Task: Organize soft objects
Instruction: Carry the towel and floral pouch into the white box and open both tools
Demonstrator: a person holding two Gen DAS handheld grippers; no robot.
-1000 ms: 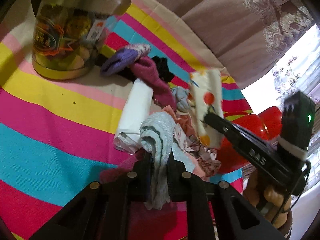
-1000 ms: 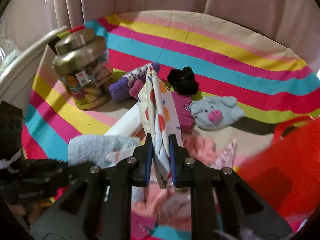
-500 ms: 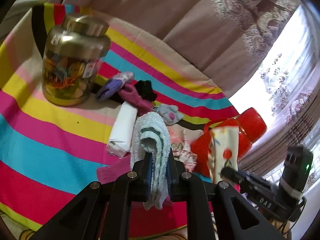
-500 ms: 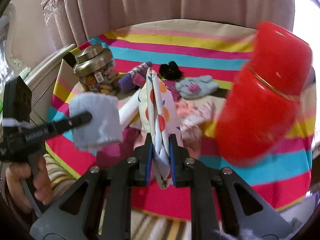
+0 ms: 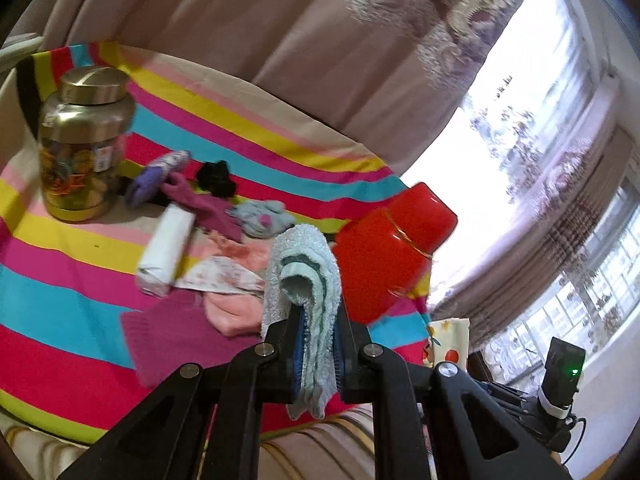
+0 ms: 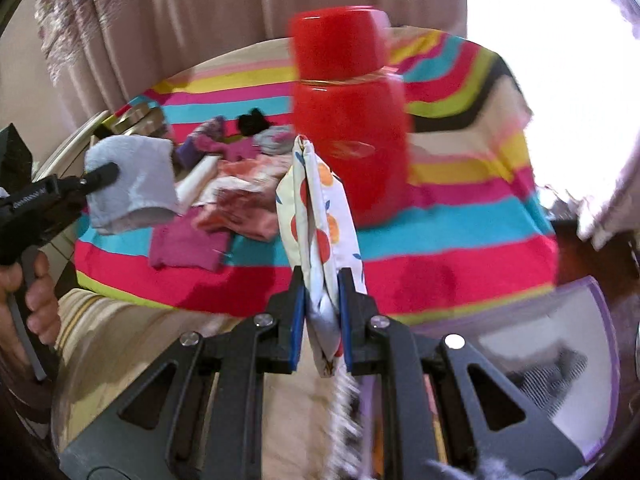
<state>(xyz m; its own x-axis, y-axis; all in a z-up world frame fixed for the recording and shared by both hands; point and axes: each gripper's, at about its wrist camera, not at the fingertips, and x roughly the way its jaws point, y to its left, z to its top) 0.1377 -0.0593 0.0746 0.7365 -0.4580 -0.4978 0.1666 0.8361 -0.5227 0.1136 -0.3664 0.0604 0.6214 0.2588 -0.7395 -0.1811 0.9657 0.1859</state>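
My left gripper (image 5: 317, 354) is shut on a folded light-blue towel (image 5: 302, 276), held off the near edge of the striped table. The same towel (image 6: 132, 184) hangs at the left of the right wrist view. My right gripper (image 6: 322, 312) is shut on a white cloth with a red and orange fruit print (image 6: 318, 216), held past the table's front edge. That cloth (image 5: 448, 344) shows low right in the left wrist view. Socks, gloves and pink cloths (image 5: 224, 248) lie heaped on the striped tablecloth (image 5: 60, 304).
A tall red container (image 6: 348, 120) stands on the table near its front edge. A gold-lidded jar (image 5: 82, 144) stands at the far left. A white roll (image 5: 166, 248) lies by the pile. A purple-rimmed bin (image 6: 560, 360) sits below the table at lower right. Curtains hang behind.
Both grippers pulled back from the pile and off the table's edge with their cloths held. The right one swung further right, and the purple-rimmed bin came into its view.
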